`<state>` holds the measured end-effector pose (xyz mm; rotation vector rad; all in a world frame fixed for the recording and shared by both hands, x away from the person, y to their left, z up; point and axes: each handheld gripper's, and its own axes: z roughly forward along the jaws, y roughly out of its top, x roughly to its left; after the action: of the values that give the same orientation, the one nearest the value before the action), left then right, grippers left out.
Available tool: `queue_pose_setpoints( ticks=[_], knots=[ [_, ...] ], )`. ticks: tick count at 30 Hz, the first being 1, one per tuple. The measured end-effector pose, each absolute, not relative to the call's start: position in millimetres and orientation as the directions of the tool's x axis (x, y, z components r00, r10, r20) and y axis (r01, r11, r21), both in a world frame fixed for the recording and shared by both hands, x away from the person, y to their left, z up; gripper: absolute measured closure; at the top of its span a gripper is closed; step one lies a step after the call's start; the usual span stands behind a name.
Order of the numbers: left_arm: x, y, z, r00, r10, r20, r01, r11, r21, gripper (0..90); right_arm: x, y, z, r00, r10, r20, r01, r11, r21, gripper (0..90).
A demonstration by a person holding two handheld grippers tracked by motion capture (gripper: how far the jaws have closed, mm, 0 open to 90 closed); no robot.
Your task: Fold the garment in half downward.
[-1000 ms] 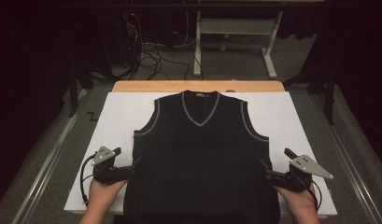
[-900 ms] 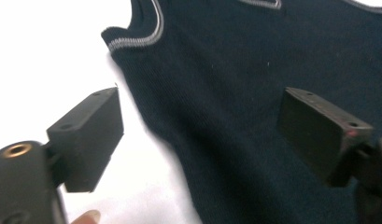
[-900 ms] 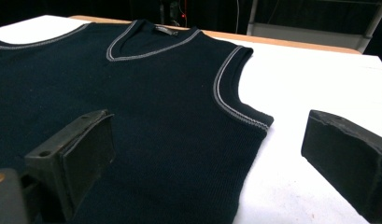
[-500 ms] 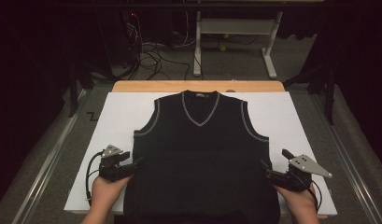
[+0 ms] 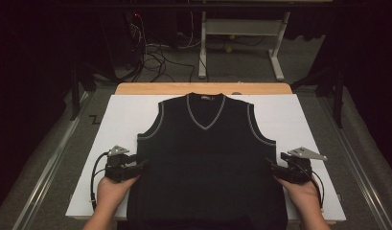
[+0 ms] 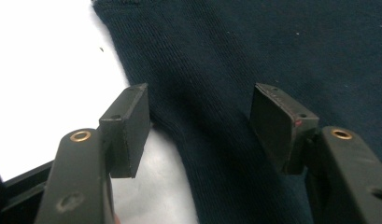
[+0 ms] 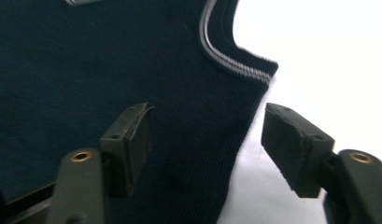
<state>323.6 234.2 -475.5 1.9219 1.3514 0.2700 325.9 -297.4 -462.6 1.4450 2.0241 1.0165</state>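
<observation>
Garment: a dark navy knitted sleeveless V-neck vest with grey piping (image 5: 206, 163) lies flat and face up on the white-topped bench (image 5: 117, 115), neck toward the far edge, hem hanging off the near edge.
Long axis: neck to hem, running straight away from the person; the two side seams run parallel to it.
Left tongs (image 5: 142, 166): at the vest's left side edge, below the armhole, pointing inward across the seam.
Left tongs state: jaws have just been closing and now stand partway open; in the left gripper view (image 6: 200, 126) the side edge of the knit lies between them, with one pad over the white surface and the other over fabric, neither pressing.
Right tongs (image 5: 271, 167): mirrored on the vest's right side edge, at about the same level.
Right tongs state: jaws have just been closing, still apart; in the right gripper view (image 7: 207, 142) the edge below the grey-trimmed armhole sits between them, not pinched.
Nearer hand: neither; each is at its own seam.
Deciding relation: each seam lies directly within its own jaws, so the likely next move is a pinch on both sides.
</observation>
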Motion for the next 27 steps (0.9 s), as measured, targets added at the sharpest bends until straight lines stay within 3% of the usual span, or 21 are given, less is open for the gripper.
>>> queue_pose_setpoints(
  ticks=[10,13,14,15,21,22,23,27],
  knots=[
    [333.8,229.1,-475.7,0.399,0.897,-0.19,0.724,-0.181,0.666,39.8,344.3,-288.9,-468.4,-0.323,0.946,0.008,0.658,0.218,0.721,36.2],
    [334.8,227.7,-476.2,0.399,0.901,-0.171,0.72,-0.192,0.667,42.8,343.4,-285.1,-468.9,-0.335,0.942,-0.015,0.65,0.242,0.72,41.4],
    [335.7,228.1,-476.4,0.395,0.903,-0.17,0.721,-0.19,0.667,46.0,342.9,-283.7,-468.5,-0.348,0.937,-0.015,0.647,0.252,0.72,48.9],
    [335.7,228.1,-476.4,0.395,0.903,-0.17,0.721,-0.19,0.667,47.9,342.9,-283.7,-468.5,-0.348,0.937,-0.015,0.647,0.252,0.72,48.9],
    [336.1,231.2,-477.1,0.387,0.909,-0.153,0.716,-0.192,0.671,60.3,341.8,-282.7,-468.0,-0.379,0.925,0.001,0.641,0.262,0.721,71.1],
    [336.1,231.2,-477.1,0.387,0.909,-0.153,0.716,-0.192,0.671,62.1,341.8,-282.7,-468.0,-0.379,0.925,0.001,0.641,0.262,0.721,71.1],
    [336.0,231.5,-477.2,0.389,0.909,-0.151,0.715,-0.195,0.671,63.7,341.4,-281.5,-468.2,-0.391,0.92,0.006,0.637,0.266,0.723,77.5],
    [334.5,229.4,-477.4,0.408,0.9,-0.153,0.708,-0.206,0.676,75.7,340.7,-280.5,-468.5,-0.4,0.917,0.005,0.631,0.272,0.727,81.8]
  ],
)
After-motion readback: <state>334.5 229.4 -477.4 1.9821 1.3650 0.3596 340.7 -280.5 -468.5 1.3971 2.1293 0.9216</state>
